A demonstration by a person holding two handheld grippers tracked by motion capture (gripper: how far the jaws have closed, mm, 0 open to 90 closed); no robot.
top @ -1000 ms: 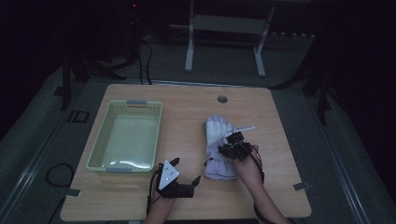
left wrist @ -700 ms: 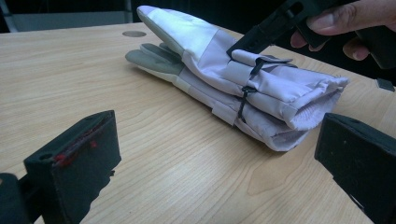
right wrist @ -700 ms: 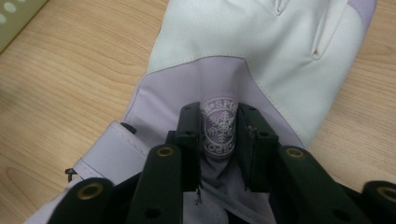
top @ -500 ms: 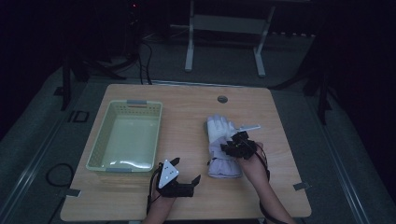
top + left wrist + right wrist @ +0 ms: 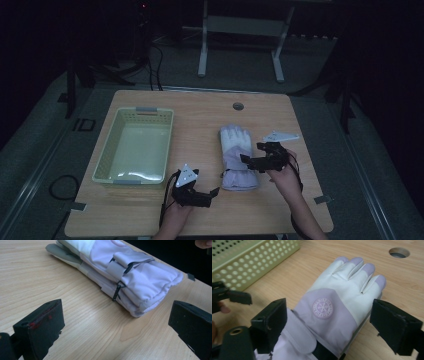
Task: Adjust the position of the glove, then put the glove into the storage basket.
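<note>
High view: two grippers sit nearest the person, the left gripper spread wide over bare table, the right gripper spread wide above one lilac-and-white ski glove lying flat mid-table. One empty pale-green perforated basket stands farther left.

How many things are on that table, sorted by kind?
Glove: 1, lilac and white
Basket: 1, pale green, nothing in it
Hand-held grippers: 2, left gripper, right gripper, both open
Total: 4
</note>
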